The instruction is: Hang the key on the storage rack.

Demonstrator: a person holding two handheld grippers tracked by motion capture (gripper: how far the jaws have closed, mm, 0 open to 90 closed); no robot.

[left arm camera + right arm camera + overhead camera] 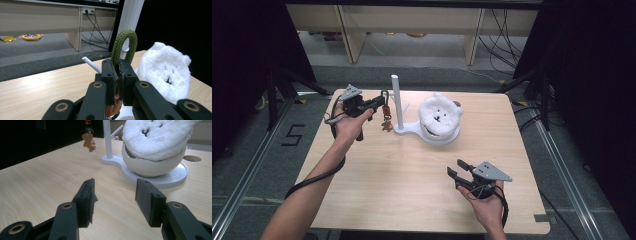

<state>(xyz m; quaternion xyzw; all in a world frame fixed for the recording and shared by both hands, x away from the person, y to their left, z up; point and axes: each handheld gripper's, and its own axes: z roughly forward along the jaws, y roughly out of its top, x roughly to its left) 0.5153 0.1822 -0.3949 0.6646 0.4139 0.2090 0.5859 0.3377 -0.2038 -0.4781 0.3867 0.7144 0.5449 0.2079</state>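
White post [395,100] blocks keychain [386,117]; table [377,180] foreground open

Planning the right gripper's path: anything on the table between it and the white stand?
Nothing: bare wood lies between the right gripper and the white stand in the right gripper view, and in the high view too.

Braided cord loop [124,45], fluffy plush [165,71]

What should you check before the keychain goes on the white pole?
1. Left gripper shut on the green loop: ok.
2. Charm hangs free above the table: ok.
3. Loop raised above the top of the white pole: not ok, it sits lower, beside the pole.
4. White stand sits flat on the table: ok.
5. Right gripper open, apart from the stand: ok.
6. Fluffy toy clear of the pole: ok.
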